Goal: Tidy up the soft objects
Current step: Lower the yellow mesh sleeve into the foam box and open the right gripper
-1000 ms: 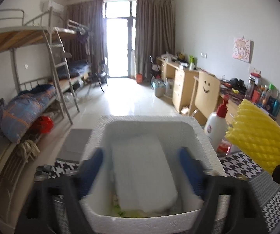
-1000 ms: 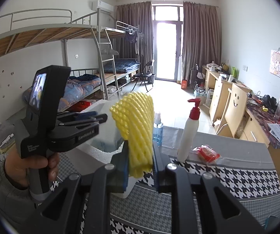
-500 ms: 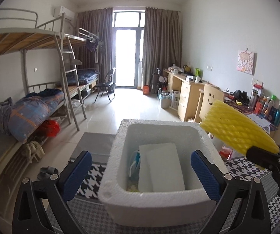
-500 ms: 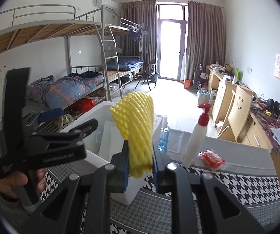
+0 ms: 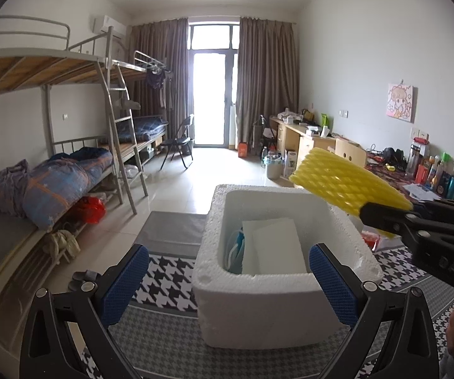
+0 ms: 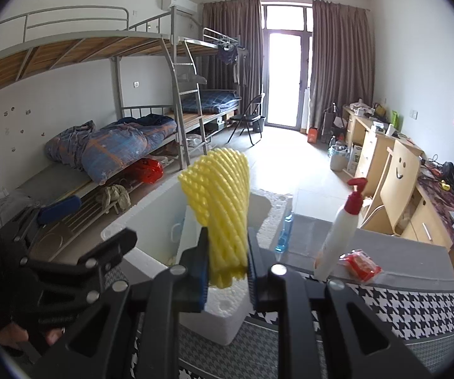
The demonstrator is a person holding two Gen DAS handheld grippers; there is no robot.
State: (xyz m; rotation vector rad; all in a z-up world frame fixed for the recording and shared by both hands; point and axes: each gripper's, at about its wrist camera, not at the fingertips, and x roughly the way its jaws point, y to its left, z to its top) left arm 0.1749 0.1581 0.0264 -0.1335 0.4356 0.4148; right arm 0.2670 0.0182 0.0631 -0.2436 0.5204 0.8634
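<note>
A white foam box [image 5: 252, 287] stands on the houndstooth table cloth. Inside it lie a white foam sheet [image 5: 274, 246] and a bluish soft item [image 5: 235, 246]. My left gripper [image 5: 228, 281] is open wide just in front of the box, its blue pads [image 5: 126, 281] empty. A yellow foam net sleeve [image 6: 224, 202] sticks up from my right gripper [image 6: 227, 262], which is shut on its lower end. In the left wrist view the yellow foam net sleeve [image 5: 347, 183] hangs over the box's far right corner, with the right gripper [image 5: 381, 218] beside the right rim.
On the table [image 6: 400, 303] right of the box stand a white pump bottle with a red top [image 6: 337, 237], a red packet [image 6: 359, 263] and a blue bottle [image 6: 285, 233]. A bunk bed [image 5: 69, 173] lines the left wall, desks the right. A hand [image 6: 12, 338] holds the left gripper.
My left gripper has opened, let go of the white foam sheet in the box and drawn back out of it. The right gripper has carried the yellow net left, over the box's rim.
</note>
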